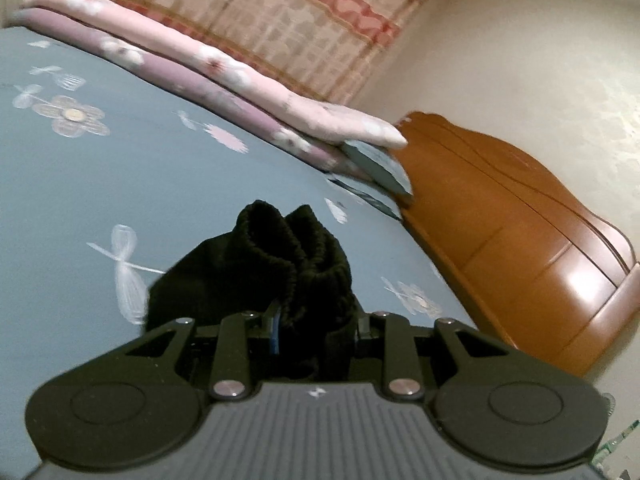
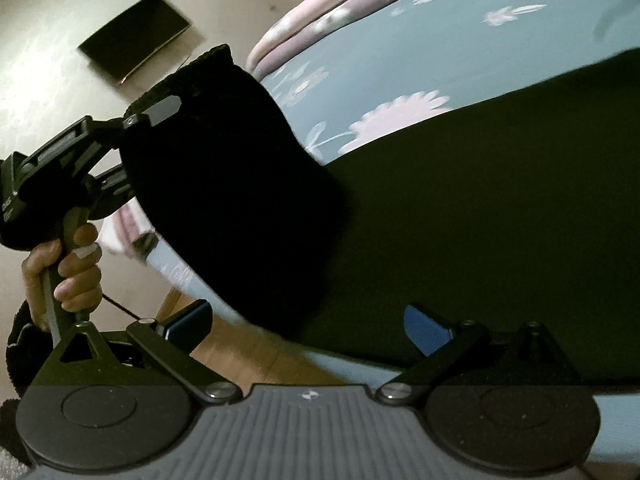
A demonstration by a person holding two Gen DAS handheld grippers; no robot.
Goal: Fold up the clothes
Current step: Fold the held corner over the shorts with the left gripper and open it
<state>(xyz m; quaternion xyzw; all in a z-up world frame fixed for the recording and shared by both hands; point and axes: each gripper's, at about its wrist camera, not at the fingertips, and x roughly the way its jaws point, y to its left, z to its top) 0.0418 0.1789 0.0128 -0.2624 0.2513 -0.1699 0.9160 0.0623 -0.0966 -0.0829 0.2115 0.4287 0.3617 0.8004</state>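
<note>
Bunching between the left gripper [image 1: 316,320] fingers, black garment [image 2: 460,220] drapes bedward.

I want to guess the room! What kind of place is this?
Most likely a bedroom: a bed with a blue flowery sheet, folded pink quilts along its far side, and a wooden headboard.

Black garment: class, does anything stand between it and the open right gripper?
Nothing visible does. The right gripper points its open jaws straight at the black garment lying on the bed. Only the garment's own lifted end, pinched by the left gripper, hangs nearby.
</note>
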